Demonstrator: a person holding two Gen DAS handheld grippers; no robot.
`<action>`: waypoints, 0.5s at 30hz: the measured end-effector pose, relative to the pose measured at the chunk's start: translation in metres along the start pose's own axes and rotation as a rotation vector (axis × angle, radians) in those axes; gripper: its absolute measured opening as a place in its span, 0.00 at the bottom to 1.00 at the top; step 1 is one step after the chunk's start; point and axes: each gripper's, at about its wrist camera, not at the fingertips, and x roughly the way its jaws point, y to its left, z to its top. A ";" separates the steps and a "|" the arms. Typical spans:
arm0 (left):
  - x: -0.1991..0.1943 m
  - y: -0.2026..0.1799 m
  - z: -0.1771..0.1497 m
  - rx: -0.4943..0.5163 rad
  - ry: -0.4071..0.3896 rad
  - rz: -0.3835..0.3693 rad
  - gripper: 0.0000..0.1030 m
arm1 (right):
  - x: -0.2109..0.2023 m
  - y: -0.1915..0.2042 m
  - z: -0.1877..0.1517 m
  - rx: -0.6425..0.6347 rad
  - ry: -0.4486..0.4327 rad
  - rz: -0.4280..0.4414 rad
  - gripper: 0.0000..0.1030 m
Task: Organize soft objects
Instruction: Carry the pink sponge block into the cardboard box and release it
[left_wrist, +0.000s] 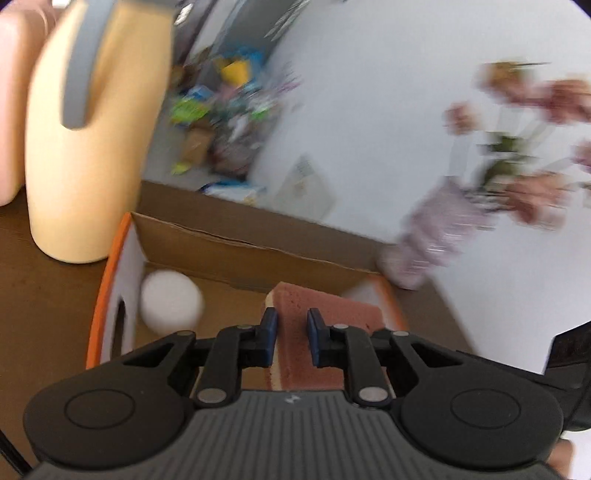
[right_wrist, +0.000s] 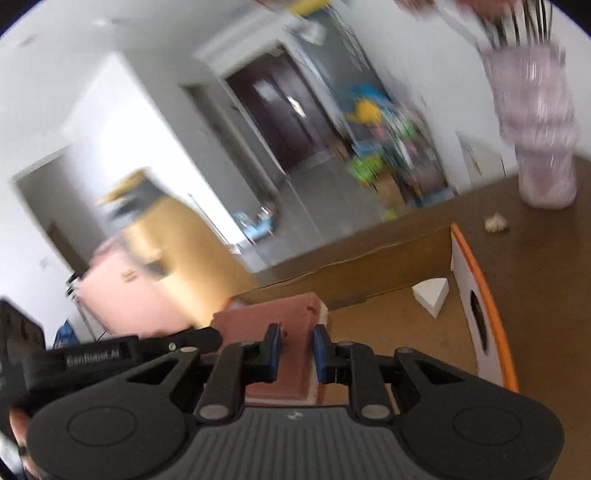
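1. Pinching one pink sponge (left_wrist: 325, 314) from both ends: my left gripper (left_wrist: 291, 338) and right gripper (right_wrist: 297, 350) each stand nearly shut, blue pads pressed on it.
2. It hangs over the cardboard box (left_wrist: 236, 254) (orange-rimmed).
3. Inside: one white ball (left_wrist: 170, 301) at left, one white foam wedge (right_wrist: 432, 295) at right.
4. Beyond stand one yellow jug (left_wrist: 92, 147) and one lilac vase (right_wrist: 539, 147).

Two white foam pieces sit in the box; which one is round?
The white ball by the orange-edged box wall in the left wrist view; the other, the white wedge, is flat-faced with corners.
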 end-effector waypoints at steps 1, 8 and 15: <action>0.019 0.005 0.009 -0.009 0.030 0.020 0.17 | 0.027 -0.012 0.017 0.037 0.031 -0.012 0.18; 0.088 0.027 0.031 0.009 0.111 0.182 0.18 | 0.159 -0.054 0.056 0.133 0.225 -0.118 0.19; 0.077 0.027 0.027 0.085 0.118 0.174 0.32 | 0.205 -0.053 0.054 0.105 0.260 -0.134 0.21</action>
